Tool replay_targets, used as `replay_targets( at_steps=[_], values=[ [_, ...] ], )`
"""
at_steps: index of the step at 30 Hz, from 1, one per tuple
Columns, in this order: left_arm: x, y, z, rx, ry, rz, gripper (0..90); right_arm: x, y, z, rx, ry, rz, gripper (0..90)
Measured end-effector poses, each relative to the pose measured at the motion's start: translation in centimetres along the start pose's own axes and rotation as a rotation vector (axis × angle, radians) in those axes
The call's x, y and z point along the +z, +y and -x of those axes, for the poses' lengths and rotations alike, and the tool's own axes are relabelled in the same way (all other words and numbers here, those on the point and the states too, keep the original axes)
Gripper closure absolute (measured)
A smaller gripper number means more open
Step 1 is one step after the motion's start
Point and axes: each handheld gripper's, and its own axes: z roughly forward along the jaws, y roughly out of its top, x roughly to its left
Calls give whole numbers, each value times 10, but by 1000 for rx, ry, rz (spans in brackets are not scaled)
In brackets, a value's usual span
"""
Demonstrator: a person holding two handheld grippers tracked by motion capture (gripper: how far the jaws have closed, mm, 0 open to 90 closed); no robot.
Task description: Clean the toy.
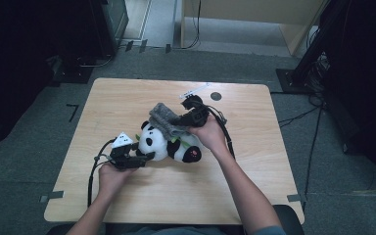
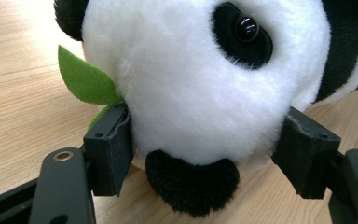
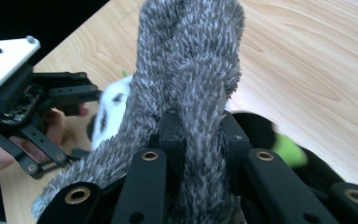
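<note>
A black-and-white panda plush [image 1: 169, 144] lies on the wooden table [image 1: 127, 196] near its middle. My left gripper [image 1: 149, 156] comes at it from the left. Its two pads rest against both sides of the white head [image 2: 191, 70], above the black nose, and press into the fur. A green felt leaf [image 2: 81, 79] sticks out beside one pad. My right gripper [image 1: 181, 122] is above the panda's back, shut on a grey fuzzy cloth [image 1: 164, 120] that drapes over the plush. The cloth [image 3: 191, 56] is pinched between its jaws [image 3: 200, 126], with the panda [image 3: 112, 112] blurred beneath.
A white strip [image 1: 196, 91] and a small dark disc [image 1: 216, 96] lie near the table's far edge. Cables trail from both grippers across the tabletop. Black stands and cables occupy the grey floor at the right and far left.
</note>
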Motion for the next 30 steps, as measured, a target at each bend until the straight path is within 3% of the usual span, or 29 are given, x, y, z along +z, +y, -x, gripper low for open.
replay_targets(
  at_steps=[16, 23, 30],
  values=[
    [0, 0, -1, -1, -6, 3, 272, -49, -20, 19, 16, -71, 71, 771],
    [0, 0, -1, -4, -9, 5, 257, -71, -23, 8, -25, -47, 133, 771],
    [0, 1, -1, -4, -7, 0, 256, -60, -38, 3, -88, -28, 90, 770]
  ],
)
